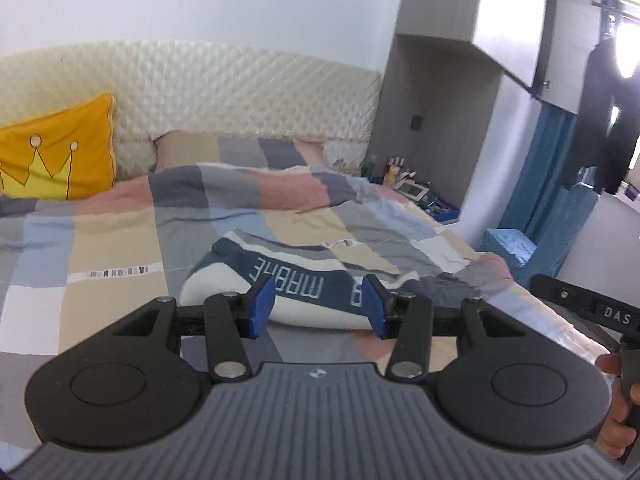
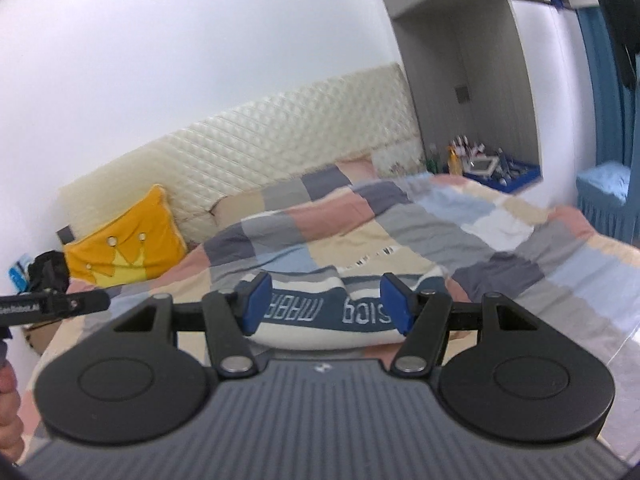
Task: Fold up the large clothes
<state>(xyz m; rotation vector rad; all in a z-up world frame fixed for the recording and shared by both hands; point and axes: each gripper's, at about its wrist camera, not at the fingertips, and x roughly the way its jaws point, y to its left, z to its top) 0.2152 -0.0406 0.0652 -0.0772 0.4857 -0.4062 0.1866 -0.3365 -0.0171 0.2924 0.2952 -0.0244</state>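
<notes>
Lying on the patchwork bed cover (image 1: pixel 120 240), well short of the yellow crown cushion (image 1: pixel 56 152) at the headboard, the folded garment (image 1: pixel 280 280) is already a compact white-and-navy bundle with lettering across its top. Both tools hang just this side of it: the left hand-held gripper (image 1: pixel 318 306) has its blue pads (image 1: pixel 262 306) spread apart with nothing between them, and the right hand-held gripper (image 2: pixel 326 304) is likewise spread wide and empty, the bundle merely showing through each gap. Judging by its tidy shape, the folding looks close to finished. Any next move would likely call for pressing the bundle flat or squaring its edges, nearer the cushion side and the opposite end together.
</notes>
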